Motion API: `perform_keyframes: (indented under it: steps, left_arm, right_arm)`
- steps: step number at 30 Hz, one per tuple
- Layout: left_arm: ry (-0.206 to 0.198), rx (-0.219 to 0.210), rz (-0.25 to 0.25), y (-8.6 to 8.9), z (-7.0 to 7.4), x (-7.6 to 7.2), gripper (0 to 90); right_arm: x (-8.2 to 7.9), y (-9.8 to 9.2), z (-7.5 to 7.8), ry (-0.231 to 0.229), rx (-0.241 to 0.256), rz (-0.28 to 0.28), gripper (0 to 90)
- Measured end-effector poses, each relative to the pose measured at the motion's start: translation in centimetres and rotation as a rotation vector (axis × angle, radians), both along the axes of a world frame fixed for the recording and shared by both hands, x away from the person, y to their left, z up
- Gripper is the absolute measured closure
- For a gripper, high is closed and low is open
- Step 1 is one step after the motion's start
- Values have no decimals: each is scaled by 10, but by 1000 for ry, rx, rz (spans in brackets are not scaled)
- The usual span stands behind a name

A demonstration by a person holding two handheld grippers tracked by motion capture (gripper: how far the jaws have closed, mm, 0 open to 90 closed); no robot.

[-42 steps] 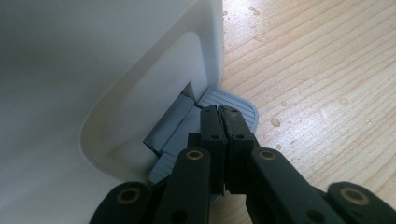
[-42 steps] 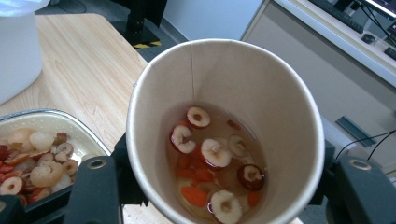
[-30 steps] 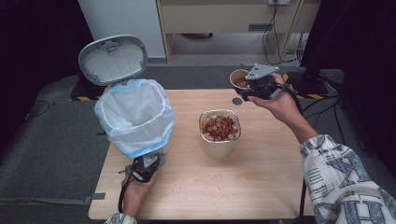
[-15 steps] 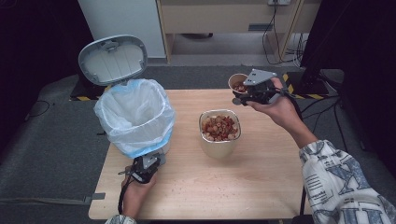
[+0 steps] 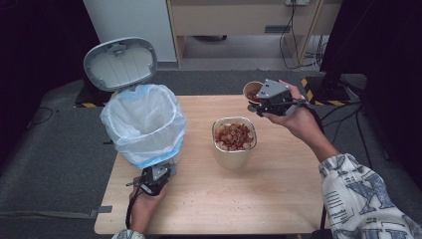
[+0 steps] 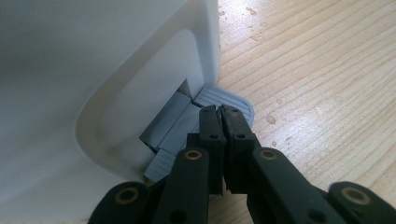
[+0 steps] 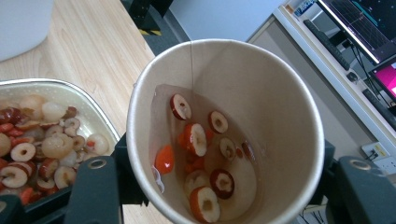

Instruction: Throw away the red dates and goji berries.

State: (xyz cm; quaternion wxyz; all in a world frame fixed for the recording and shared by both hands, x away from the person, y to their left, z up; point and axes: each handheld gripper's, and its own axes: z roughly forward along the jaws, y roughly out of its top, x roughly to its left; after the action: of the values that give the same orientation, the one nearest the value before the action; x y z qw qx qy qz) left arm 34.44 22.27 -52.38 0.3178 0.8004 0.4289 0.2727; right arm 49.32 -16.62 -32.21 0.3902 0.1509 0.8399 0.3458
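Holding a paper cup (image 7: pixel 224 130) between its jaws, our right hand-held gripper (image 5: pixel 276 99) keeps it lifted over the far right of the worktop (image 5: pixel 278 189), just beyond a square container (image 5: pixel 234 138) heaped with sliced dried fruit (image 5: pixel 235 135). In the right gripper view the cup tilts toward the camera, and more fruit slices (image 7: pixel 201 154) lie in a little liquid at its bottom. At the near left, our left hand-held gripper (image 6: pixel 220 116) has its jaws pressed together, their tips resting on the grey foot pedal (image 6: pixel 224 100) at the base of a white bin (image 5: pixel 144 124). That bin stands on the worktop's left side with its lid (image 5: pixel 119 62) raised and a pale blue liner (image 5: pixel 124 109) folded over the rim. Drops of water (image 6: pixel 271 120) dot the wood beside the pedal
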Motion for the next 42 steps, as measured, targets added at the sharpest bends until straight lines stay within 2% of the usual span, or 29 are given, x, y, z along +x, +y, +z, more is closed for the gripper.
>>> perform_keyframes:
  steps: [25,33,35,42]
  left_arm:
    - [2,0,1,0,0,0,870]
    - [3,1,1,0,0,0,870]
    - [4,0,1,0,0,0,870]
    - [5,1,0,0,0,0,870]
  right_arm:
    - [-8,8,7,-23,-32,26,368]
    - [-13,17,10,-83,-119,41,369]
    - [-14,20,10,-103,-158,37,369]
    - [-16,25,12,-137,-222,45,371]
